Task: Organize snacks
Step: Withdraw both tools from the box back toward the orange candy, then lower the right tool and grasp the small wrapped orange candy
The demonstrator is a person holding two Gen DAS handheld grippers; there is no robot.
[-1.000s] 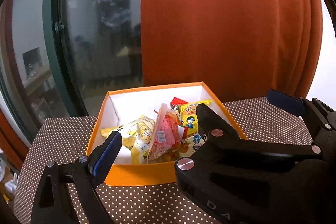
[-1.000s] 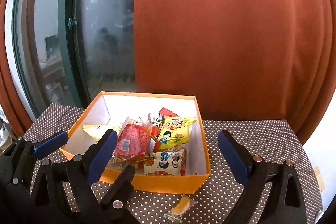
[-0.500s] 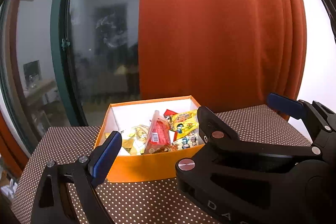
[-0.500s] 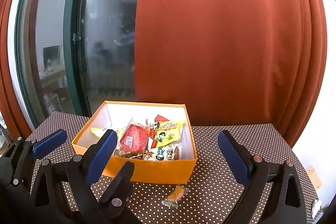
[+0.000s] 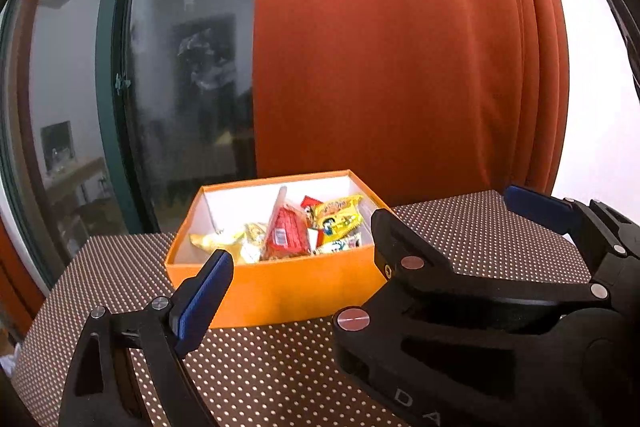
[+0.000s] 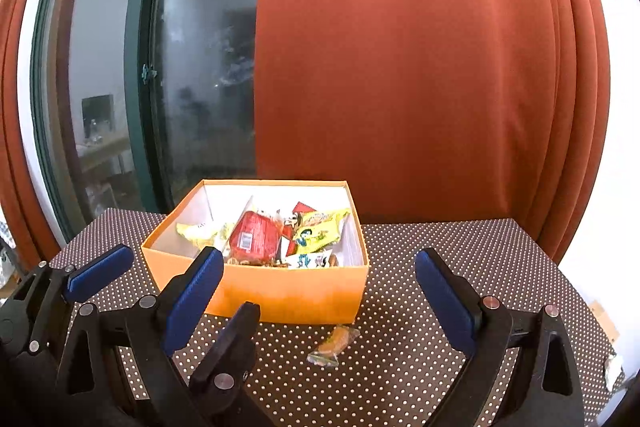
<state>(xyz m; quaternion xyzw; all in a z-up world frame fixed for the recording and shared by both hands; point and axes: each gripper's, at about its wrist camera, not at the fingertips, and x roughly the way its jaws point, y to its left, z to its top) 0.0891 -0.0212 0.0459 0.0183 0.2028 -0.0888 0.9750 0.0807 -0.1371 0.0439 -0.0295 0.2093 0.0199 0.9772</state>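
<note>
Both grippers are hanging with nothing in them: the left gripper and the right gripper are standing with jaws wide apart, side by side in front of the orange box. Most of the snacks are already sitting inside that box, among them a red packet leaning upright and a yellow packet beside it. One small wrapped candy is lying outside on the dotted tablecloth, just in front of the box's near wall. Judging by this, the sorting is nearing its end, with that stray piece waiting to be gathered. An orange curtain is hanging behind the table, a dark window to its left.
</note>
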